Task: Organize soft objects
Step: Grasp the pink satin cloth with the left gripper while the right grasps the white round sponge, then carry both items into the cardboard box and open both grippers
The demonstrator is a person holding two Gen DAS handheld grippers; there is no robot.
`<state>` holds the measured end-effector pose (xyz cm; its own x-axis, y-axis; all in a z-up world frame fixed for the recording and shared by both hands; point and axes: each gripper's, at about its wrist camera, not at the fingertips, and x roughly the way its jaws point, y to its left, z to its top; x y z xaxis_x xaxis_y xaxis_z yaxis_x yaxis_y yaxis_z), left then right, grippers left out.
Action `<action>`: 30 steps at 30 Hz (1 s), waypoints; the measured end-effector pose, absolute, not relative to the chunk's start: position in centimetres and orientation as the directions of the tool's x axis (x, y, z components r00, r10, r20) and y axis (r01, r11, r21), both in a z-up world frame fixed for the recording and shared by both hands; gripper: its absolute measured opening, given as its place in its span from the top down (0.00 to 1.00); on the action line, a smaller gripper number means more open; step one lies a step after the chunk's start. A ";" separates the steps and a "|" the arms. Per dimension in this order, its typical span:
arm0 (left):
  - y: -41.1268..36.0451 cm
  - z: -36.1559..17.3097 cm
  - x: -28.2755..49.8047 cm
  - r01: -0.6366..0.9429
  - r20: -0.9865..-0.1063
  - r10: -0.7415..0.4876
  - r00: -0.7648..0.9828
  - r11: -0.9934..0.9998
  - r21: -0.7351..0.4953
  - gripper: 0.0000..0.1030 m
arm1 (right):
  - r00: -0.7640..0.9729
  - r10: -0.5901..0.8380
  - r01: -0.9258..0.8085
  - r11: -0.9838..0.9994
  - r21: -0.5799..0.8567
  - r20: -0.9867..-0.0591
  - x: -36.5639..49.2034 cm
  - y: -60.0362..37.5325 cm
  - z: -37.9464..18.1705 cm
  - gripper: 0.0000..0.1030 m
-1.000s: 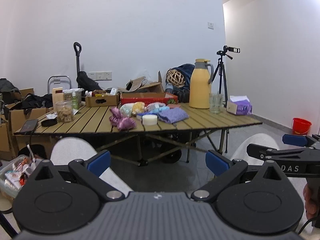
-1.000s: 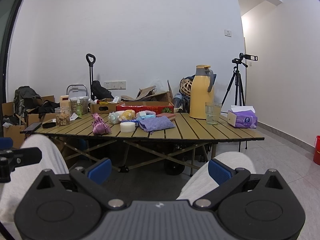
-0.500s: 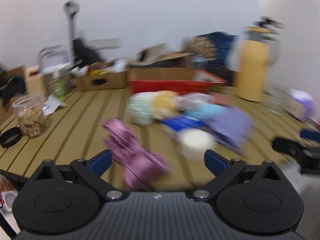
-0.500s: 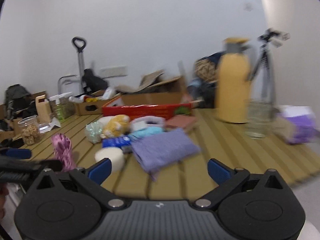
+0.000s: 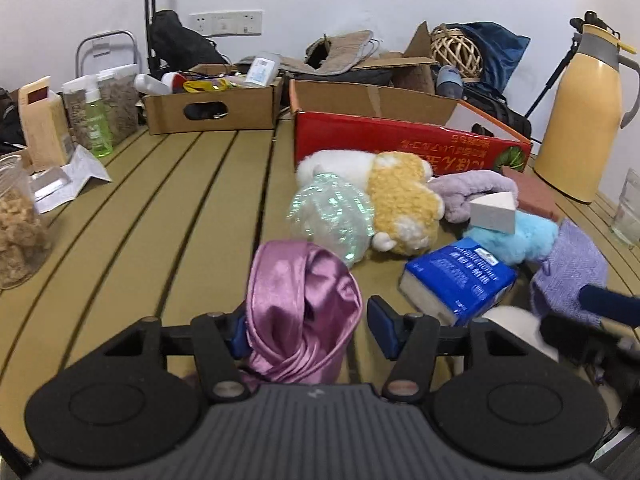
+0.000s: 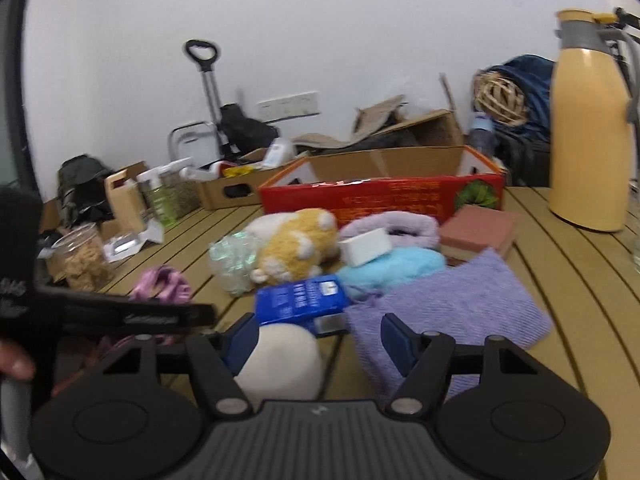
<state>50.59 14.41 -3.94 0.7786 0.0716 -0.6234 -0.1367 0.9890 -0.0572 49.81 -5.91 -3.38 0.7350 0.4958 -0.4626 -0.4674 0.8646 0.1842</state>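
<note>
On the slatted table (image 5: pixel 160 216) my left gripper (image 5: pixel 308 332) is closing around a pink satin cloth (image 5: pixel 300 312); its left pad touches the cloth and a gap remains at the right pad. My right gripper (image 6: pixel 320 340) is closing around a white round puff (image 6: pixel 280 360), which lies against the left pad with room on the right. Behind them lie a blue tissue pack (image 6: pixel 300 296), a lilac knit cloth (image 6: pixel 448 304), a light blue fluffy piece (image 6: pixel 392 268), a yellow-and-white plush (image 5: pixel 400 200) and a shimmering mesh ball (image 5: pixel 332 212). An open red carton (image 5: pixel 400 140) stands further back.
A yellow thermos jug (image 6: pixel 588 120) and a glass (image 5: pixel 628 208) stand at the right. A jar of snacks (image 5: pixel 16 232), bottles (image 5: pixel 96 120) and a cardboard box (image 5: pixel 208 104) are at the left and back. A pink block (image 6: pixel 476 232) lies near the carton.
Both grippers have come from well in front of the table to right over it. Their jaws have narrowed, the left around the pink cloth, the right around the white puff.
</note>
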 end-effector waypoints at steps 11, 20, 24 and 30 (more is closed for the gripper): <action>14.3 -4.7 50.6 -0.100 -0.622 0.033 0.782 0.992 -0.072 0.34 | 0.660 0.557 -0.525 0.822 0.220 -0.505 50.7 -5.3 -4.9 0.32; 14.1 -4.4 50.2 -0.073 -0.620 -0.006 0.785 0.992 -0.102 0.71 | 0.609 0.603 -0.581 0.781 0.227 -0.516 50.8 -4.4 -4.9 0.47; 14.1 -4.1 50.2 -0.052 -0.617 -0.034 0.786 0.991 -0.122 0.75 | 0.619 0.597 -0.585 0.784 0.208 -0.510 50.8 -4.0 -4.8 0.52; 14.1 -2.3 50.5 -0.023 -0.596 -0.086 0.798 0.985 -0.173 0.78 | 0.639 0.614 -0.592 0.777 0.213 -0.464 51.2 -4.7 -3.0 0.54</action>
<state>50.48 14.07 -2.27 0.7983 -0.0859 -0.5961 -0.0234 0.9846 -0.1732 51.24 -4.68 -3.00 0.6390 0.6138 -0.4635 -0.5918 0.7773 0.2134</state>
